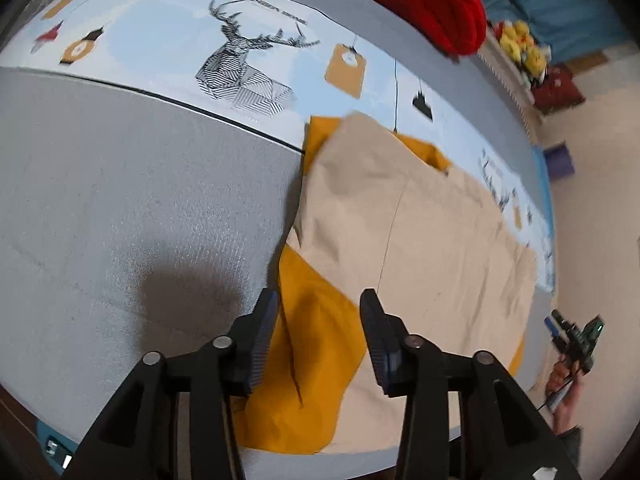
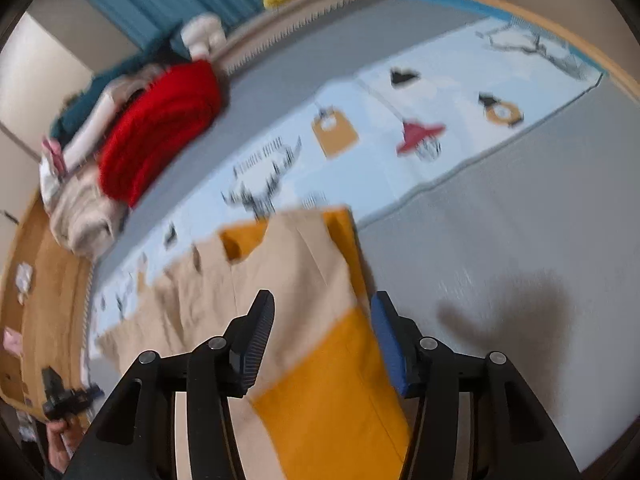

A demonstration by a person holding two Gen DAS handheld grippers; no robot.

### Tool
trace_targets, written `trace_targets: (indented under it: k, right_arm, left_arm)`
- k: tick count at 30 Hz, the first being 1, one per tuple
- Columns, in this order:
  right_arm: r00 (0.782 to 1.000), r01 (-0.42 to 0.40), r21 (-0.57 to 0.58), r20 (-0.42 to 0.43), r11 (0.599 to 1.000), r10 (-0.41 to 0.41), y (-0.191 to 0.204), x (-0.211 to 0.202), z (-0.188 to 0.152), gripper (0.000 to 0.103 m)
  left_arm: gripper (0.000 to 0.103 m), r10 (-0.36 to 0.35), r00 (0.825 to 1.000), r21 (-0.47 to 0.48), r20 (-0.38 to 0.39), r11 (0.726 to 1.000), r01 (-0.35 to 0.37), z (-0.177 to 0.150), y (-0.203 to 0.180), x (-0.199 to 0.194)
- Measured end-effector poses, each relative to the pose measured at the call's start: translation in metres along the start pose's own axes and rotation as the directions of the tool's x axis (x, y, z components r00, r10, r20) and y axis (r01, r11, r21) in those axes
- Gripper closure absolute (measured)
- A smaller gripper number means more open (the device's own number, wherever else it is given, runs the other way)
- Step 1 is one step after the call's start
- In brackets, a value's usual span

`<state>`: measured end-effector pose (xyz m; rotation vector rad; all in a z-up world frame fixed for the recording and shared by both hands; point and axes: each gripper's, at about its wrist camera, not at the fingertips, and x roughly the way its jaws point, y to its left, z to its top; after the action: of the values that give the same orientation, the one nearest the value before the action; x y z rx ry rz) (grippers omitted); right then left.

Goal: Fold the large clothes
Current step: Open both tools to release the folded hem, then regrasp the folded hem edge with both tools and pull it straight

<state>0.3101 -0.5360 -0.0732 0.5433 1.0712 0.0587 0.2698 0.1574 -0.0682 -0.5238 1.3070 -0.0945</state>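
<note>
A large beige and mustard-yellow garment (image 1: 420,240) lies spread flat on a grey mat (image 1: 120,200) with a light-blue printed band. My left gripper (image 1: 318,304) hovers open over its near yellow corner; the pads stand apart and do not press the cloth. In the right wrist view the same garment (image 2: 288,280) runs away from my right gripper (image 2: 322,308), which is open above a yellow and beige end, with cloth showing in the gap. A hand holds the right gripper (image 1: 576,340) at the mat's far right edge. The left gripper (image 2: 64,398) appears at the lower left.
A red knitted piece (image 2: 160,128) lies on a pile of folded clothes (image 2: 80,216) at the mat's far side. Yellow plush toys (image 1: 520,44) sit by a teal curtain. Grey mat (image 2: 500,220) spreads beside the garment, with wooden floor (image 2: 40,280) beyond it.
</note>
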Motion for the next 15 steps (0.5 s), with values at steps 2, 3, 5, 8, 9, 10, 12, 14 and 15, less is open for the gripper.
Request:
trace_targets:
  k: [2,3,5,8,9,10,12,14,15]
  right_arm:
    - [0.997,0.053,-0.033,-0.051,0.998,-0.055,-0.002,0.012,-0.007,0.051]
    - [0.991,0.095,-0.050,-0.088,0.994,-0.099,-0.003,0.022,-0.009,0.051]
    - [0.986,0.111,-0.053,-0.118,0.992,-0.117,-0.008,0.032,-0.013,0.051]
    - [0.978,0.120,-0.050,-0.165,0.991,-0.127,-0.014,0.048,-0.017,0.051]
    - [0.975,0.121,-0.062,-0.178,0.991,-0.130,-0.014,0.054,-0.018,0.051]
    - [0.973,0.124,-0.077,-0.186,0.989,-0.136,-0.013,0.058,-0.019,0.051]
    - [0.967,0.132,-0.101,-0.207,0.986,-0.150,-0.011,0.066,-0.022,0.051]
    - [0.965,0.126,-0.109,-0.216,0.986,-0.147,-0.008,0.069,-0.023,0.051]
    - [0.966,0.124,-0.116,-0.212,0.986,-0.146,-0.006,0.069,-0.023,0.051]
  left_arm:
    - [0.062,0.036,0.999,0.023,0.003,0.999,-0.036,0.000,-0.002,0.005]
    - [0.062,0.049,0.999,0.025,0.004,0.998,-0.049,0.001,-0.002,0.008]
    - [0.062,0.059,0.998,0.014,0.016,0.998,-0.059,0.004,0.000,0.014]
    - [0.062,0.048,0.998,-0.009,0.047,0.999,-0.048,0.010,0.002,0.023]
    - [0.062,0.046,0.997,-0.011,0.055,0.999,-0.045,0.011,0.002,0.027]
    - [0.062,0.049,0.997,-0.013,0.057,0.999,-0.049,0.013,0.003,0.032]
    - [0.062,0.047,0.996,-0.022,0.074,0.999,-0.045,0.016,0.006,0.044]
    - [0.062,0.057,0.996,-0.037,0.062,0.998,-0.055,0.020,0.008,0.056]
    - [0.062,0.057,0.996,-0.042,0.071,0.998,-0.054,0.023,0.008,0.059]
